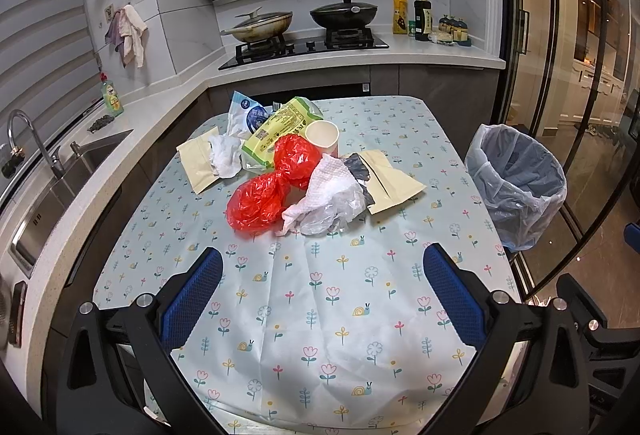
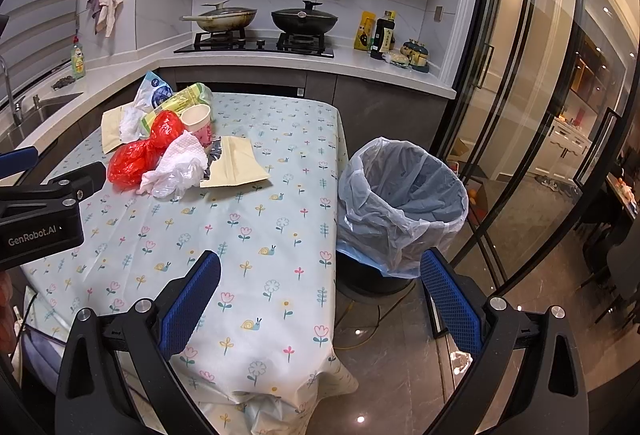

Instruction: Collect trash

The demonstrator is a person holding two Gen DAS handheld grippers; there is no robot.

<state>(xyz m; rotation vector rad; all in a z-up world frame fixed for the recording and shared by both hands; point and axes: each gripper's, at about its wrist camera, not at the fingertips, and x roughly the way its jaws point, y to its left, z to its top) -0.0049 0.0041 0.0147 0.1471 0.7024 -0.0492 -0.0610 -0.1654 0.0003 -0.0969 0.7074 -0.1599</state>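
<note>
Left wrist view: the left gripper has its jaws spread wide with nothing between them, only bare tablecloth below. Right wrist view: the right gripper is likewise wide open and empty, hanging over the table's near right corner, with one finger over the cloth and the other over the floor.

Ahead of the left jaws lies the trash, all in one heap at the far middle of the table: a white wad of tissue and clear film nearest, a red bag touching it on the left, a second red bag behind, a cup, a green packet, a tan pouch on the right and another pouch on the left. The bin, lined and seemingly empty, stands on the floor just beside the table's right edge.

Nothing is collected yet. The risks, as I judge them:
- The pieces overlap, so gripping one may drag its neighbours or tip the cup.
- Film and tissue are limp; a shallow pinch may slip or shed bits on the way.
- A low grab could snag the loose cloth and pull the heap.
- The liner sags at the rim, so a light bag released too early may land on the floor.
</note>
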